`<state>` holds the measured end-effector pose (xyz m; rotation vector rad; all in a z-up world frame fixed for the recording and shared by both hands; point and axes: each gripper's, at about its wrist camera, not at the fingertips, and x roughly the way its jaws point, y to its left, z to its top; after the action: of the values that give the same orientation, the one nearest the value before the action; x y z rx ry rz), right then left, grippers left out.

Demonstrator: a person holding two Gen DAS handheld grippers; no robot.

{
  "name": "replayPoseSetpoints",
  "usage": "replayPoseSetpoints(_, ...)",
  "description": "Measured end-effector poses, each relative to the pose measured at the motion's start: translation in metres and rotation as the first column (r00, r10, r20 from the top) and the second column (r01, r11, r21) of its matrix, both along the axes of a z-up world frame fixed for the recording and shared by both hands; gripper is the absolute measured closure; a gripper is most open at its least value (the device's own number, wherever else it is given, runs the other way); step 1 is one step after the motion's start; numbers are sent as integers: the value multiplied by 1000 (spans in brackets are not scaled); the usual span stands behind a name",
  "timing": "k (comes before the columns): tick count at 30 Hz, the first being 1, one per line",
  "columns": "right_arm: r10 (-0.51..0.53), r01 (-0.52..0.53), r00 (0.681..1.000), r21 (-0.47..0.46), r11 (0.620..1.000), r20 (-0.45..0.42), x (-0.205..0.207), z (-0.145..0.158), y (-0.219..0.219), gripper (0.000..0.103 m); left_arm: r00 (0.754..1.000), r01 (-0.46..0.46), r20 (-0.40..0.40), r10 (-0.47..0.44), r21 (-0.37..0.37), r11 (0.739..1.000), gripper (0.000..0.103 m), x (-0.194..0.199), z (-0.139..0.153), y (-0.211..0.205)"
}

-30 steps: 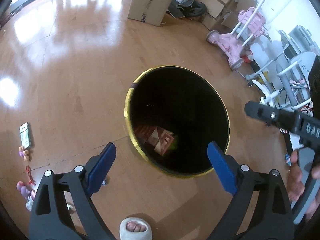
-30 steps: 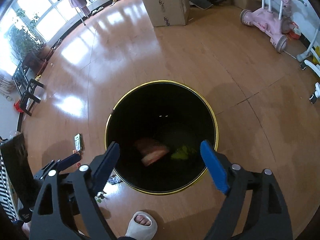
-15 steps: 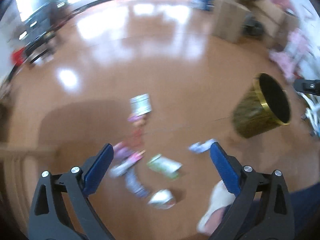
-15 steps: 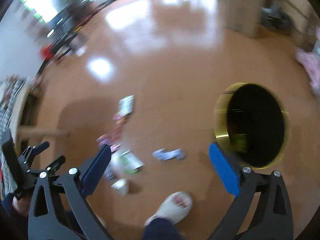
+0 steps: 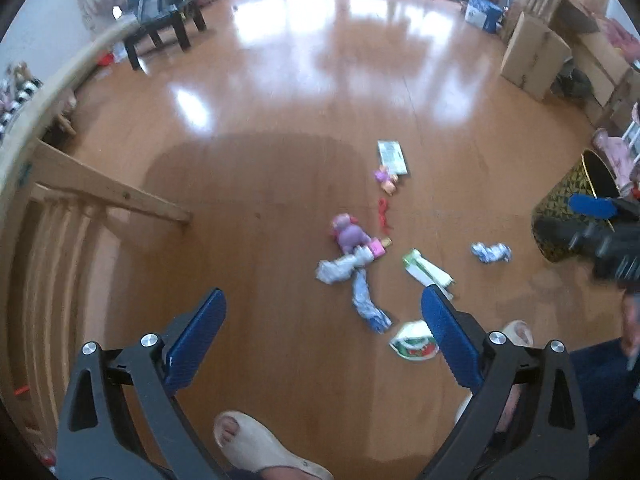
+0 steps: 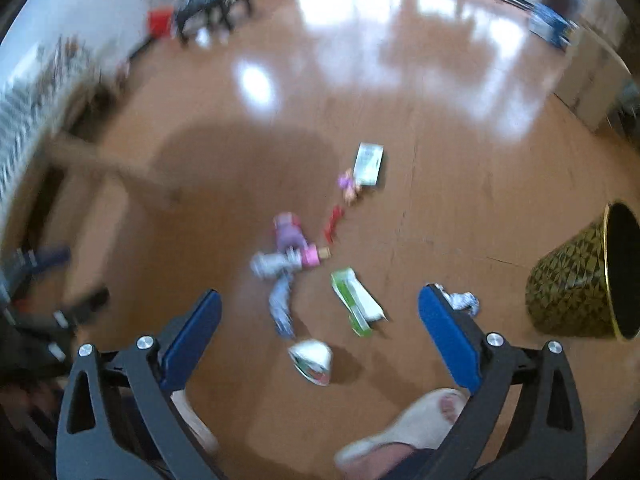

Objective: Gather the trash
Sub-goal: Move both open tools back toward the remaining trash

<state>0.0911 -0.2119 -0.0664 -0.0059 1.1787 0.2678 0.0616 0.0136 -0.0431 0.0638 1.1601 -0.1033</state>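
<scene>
- Both grippers have swung away from the bin since a second ago, when each looked straight down into its black mouth; now they look out over the wooden floor (image 5: 280, 168) and the litter on it.
- Floor: glossy brown boards stretch ahead of both grippers, with window glare far ahead.
- Bin (image 6: 576, 284): gold-patterned with a black inside, it stands off to the right of the right gripper, tilted in the fisheye view; from the left wrist it sits at the far right edge (image 5: 568, 208).
- Left gripper (image 5: 324, 336): its blue pads stand wide apart with nothing between them.
- Right gripper (image 6: 320, 332): jaws likewise spread wide and empty; from the left wrist its blue tip shows blurred in front of the bin.
- Slippers: a pale slipper (image 5: 256, 444) shows at the bottom between the left gripper's arms, another (image 6: 404, 432) near the right gripper's right arm.
- Green-and-white packet (image 6: 356, 300): lies just ahead, between the right gripper's fingers.
- Blue-white wrapper strip (image 5: 364, 296): lies ahead of the left gripper, near its right finger.
- White wrapper with red print (image 6: 312, 360): nearest piece, low between the right gripper's fingers.
- Purple toy (image 5: 348, 232): farther ahead, touching a crumpled silver wrapper (image 5: 336, 268).
- Crumpled blue-white wad (image 5: 490, 252): lies between the litter and the bin.
- Flat printed packet (image 5: 392, 156): farthest piece.
</scene>
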Motion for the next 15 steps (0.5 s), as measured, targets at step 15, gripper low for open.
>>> replayPoseSetpoints(15,-66,67,998,84,994,-14,53,-34,-27,8,996,-45,-83,44,-6,999,8,33,-75,-16)
